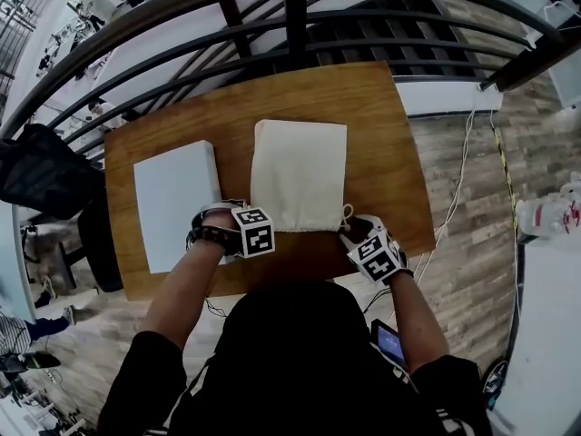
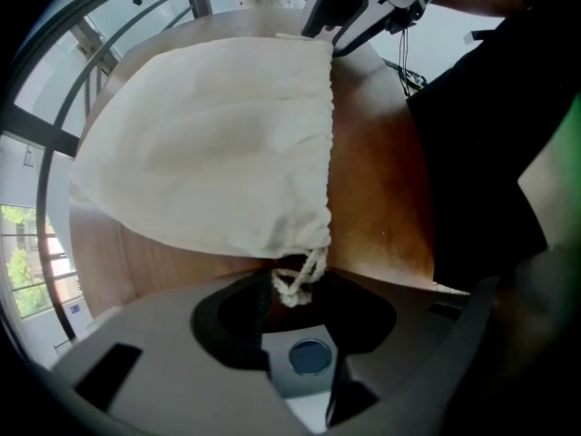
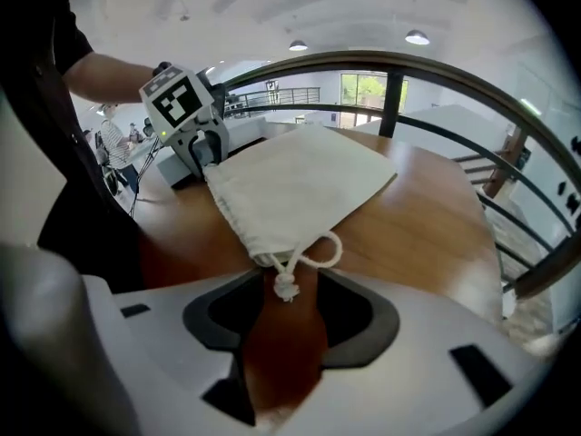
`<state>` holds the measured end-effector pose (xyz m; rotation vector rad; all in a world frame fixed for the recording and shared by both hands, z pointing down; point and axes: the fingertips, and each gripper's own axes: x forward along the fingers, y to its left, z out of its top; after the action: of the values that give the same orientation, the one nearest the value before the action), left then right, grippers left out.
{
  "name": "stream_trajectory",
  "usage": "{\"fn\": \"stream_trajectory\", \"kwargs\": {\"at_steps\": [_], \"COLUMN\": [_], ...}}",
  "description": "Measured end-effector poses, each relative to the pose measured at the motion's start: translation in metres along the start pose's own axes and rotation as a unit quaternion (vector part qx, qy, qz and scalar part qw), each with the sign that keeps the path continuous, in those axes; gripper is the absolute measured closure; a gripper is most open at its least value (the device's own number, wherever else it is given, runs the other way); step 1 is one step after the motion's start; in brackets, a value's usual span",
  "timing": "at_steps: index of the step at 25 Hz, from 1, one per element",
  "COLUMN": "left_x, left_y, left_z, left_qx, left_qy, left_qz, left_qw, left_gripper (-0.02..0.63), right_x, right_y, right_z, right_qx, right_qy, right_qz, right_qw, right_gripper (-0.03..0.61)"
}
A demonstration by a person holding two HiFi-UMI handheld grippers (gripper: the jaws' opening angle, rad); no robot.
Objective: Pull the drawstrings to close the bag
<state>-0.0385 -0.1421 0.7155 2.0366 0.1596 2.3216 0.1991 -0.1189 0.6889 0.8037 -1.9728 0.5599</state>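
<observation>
A cream drawstring bag (image 1: 300,175) lies flat on the wooden table (image 1: 390,153), its gathered mouth toward me. My left gripper (image 1: 240,222) points down at the mouth's left corner. In the left gripper view the knotted drawstring end (image 2: 292,284) hangs in the gap of the left gripper (image 2: 295,314), and the pads stand apart from it. My right gripper (image 1: 356,232) is at the right corner. In the right gripper view the other drawstring knot (image 3: 286,286) and its loop lie inside the right gripper (image 3: 286,314), with bare wood showing on both sides of the cord.
A white flat box (image 1: 175,203) lies on the table left of the bag, close to my left gripper. A dark metal railing (image 1: 290,25) runs behind the table's far edge. Cables (image 1: 463,180) trail over the wooden floor on the right.
</observation>
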Motion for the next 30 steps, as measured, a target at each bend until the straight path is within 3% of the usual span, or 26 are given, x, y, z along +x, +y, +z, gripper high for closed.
{"fn": "stream_trajectory", "kwargs": {"at_steps": [3,6,10,16,22,30], "left_x": [-0.004,-0.017,-0.043,-0.057,-0.082,-0.121], "left_y": [0.002,0.007,0.012,0.02,0.037,0.05], "left_z": [0.001,0.0,0.002,-0.007,-0.016,-0.032], "left_qx": [0.0,-0.031,-0.058,-0.088,-0.126,-0.176], "left_qy": [-0.003,-0.023,-0.066,-0.103,-0.139,-0.204], "left_qz": [0.032,0.06,0.088,0.126,0.173,0.224], "left_qw": [0.9995,0.9975,0.9922,0.9827,0.9671,0.9366], "left_gripper": [0.566,0.566,0.566,0.566,0.566,0.566], "right_x": [0.009,0.011,0.006,-0.007,-0.03,-0.064], "right_y": [0.004,0.003,-0.001,0.002,-0.014,-0.026], "right_z": [0.001,0.004,0.013,0.036,0.063,0.103], "right_qx": [-0.03,-0.045,-0.053,-0.069,-0.04,-0.027], "right_qy": [0.024,0.03,0.013,-0.02,-0.066,-0.125], "right_qz": [0.014,0.016,0.003,-0.027,-0.065,-0.099], "right_qw": [0.999,0.998,0.998,0.997,0.995,0.987], "right_gripper": [0.393,0.407,0.521,0.529,0.532,0.532]}}
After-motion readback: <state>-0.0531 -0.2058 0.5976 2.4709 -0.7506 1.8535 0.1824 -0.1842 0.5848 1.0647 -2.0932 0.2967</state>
